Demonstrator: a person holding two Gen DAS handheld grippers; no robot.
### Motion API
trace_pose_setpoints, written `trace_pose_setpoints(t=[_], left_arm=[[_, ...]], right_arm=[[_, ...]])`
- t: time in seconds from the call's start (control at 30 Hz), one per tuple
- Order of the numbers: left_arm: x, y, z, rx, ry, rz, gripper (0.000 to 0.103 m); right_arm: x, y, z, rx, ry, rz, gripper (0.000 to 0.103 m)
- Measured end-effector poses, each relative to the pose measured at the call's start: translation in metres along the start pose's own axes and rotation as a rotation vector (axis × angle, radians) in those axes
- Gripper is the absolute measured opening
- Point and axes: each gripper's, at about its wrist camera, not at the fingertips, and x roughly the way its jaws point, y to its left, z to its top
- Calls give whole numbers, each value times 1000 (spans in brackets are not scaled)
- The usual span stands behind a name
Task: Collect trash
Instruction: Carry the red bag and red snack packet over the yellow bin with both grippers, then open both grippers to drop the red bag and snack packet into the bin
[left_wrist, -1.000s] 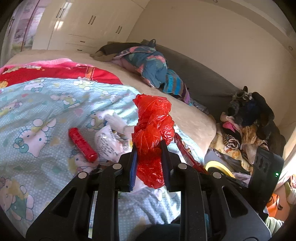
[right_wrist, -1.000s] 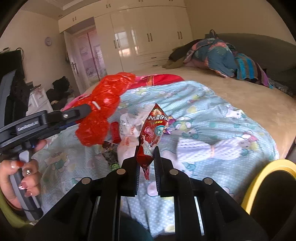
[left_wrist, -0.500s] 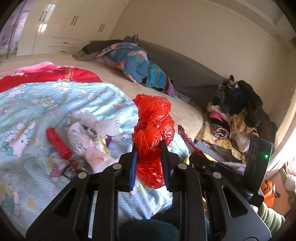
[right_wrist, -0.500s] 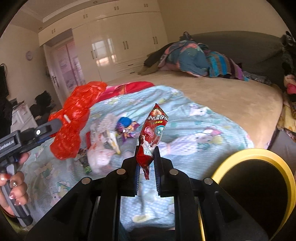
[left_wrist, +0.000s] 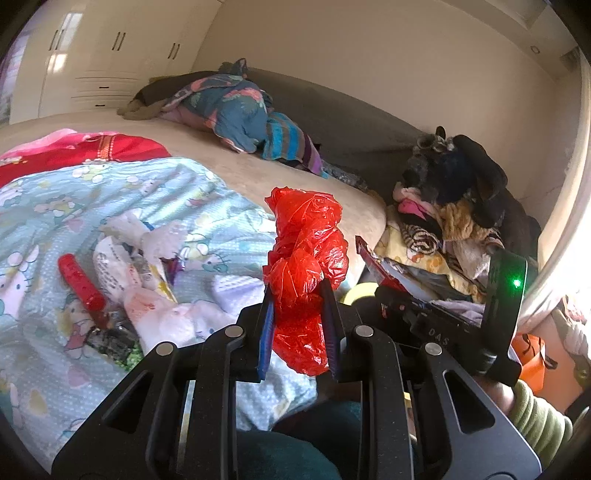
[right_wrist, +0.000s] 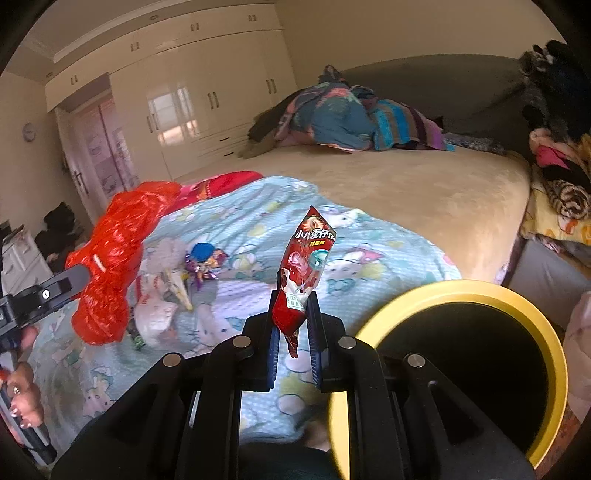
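Note:
My left gripper (left_wrist: 298, 295) is shut on a crumpled red plastic bag (left_wrist: 306, 254), which stands up between its fingers above the bed's edge. The same red plastic bag (right_wrist: 114, 258) shows at the left of the right wrist view. My right gripper (right_wrist: 293, 299) is shut on a red snack wrapper (right_wrist: 304, 266), held upright. A yellow-rimmed black bin (right_wrist: 458, 295) sits just right of the right gripper, beside the bed. More trash lies on the blue cartoon blanket (left_wrist: 55, 206): a red tube (left_wrist: 79, 282), white wrappers (left_wrist: 122, 269) and a purple and blue wrapper (right_wrist: 203, 258).
A heap of clothes (left_wrist: 450, 206) is piled to the right of the bed. Folded bedding (left_wrist: 236, 107) lies at the bed's far side by the grey headboard. White wardrobes (right_wrist: 192, 96) line the far wall. An orange bag (left_wrist: 532, 354) sits low at the right.
Both grippers have swung to the right, off the blanket toward the bed's edge. The yellow-rimmed bin has come much further into the right wrist view. Both grips are unchanged.

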Motion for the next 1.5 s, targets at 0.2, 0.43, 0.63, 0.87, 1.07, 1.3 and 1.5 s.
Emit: trace_pose_setpoints(t=[0.2,0.43,0.63,0.87,1.07,1.3,1.5], left_arm=[[10,-13,-3,23,24,-20,17],[24,-31,-9,52,54,-46,17],[39,-52,-18,81,90,-77,17],[56,-73,-26,117,126,-99,17],[76,-90,-35,148,164,-110,17],[105,-112,-45,198,229,-113,17],[132,-125,-53,224,282,-108,18]], right_arm=[[-9,-18,-1,29,-16,-48,14],[-17,-44,-2,73,-14,-91,14],[-23,-70,-3,122,-11,-142,14],[-25,-103,-17,194,10,-195,14],[-30,-124,-25,233,19,-216,14],[-32,-143,-30,224,63,-191,14],[-31,-157,-38,222,94,-130,16]])
